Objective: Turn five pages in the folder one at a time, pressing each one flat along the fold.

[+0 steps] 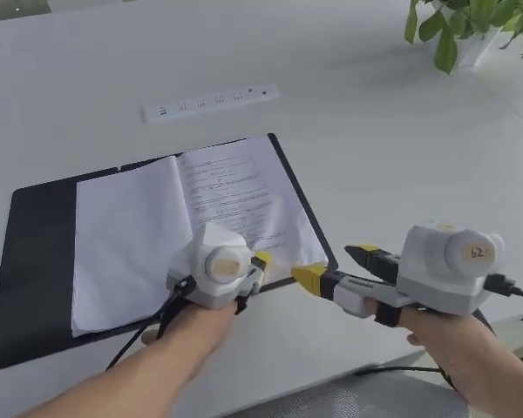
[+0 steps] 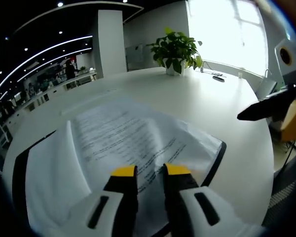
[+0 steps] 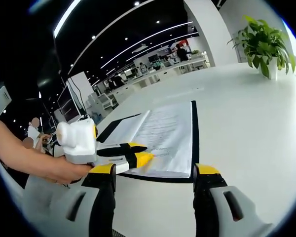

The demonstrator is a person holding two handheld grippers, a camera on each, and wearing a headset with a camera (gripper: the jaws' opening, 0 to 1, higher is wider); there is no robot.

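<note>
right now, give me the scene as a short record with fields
folder: black, open flat on the white table
pages: blank sheet left, printed page right
left hand-held gripper: jaws nearly shut, over the printed page's lower edge
right hand-held gripper: jaws wide open, beside the folder's right edge, empty
behind: power strip, potted plant

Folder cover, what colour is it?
The folder cover is black, clearest in the head view.
</note>
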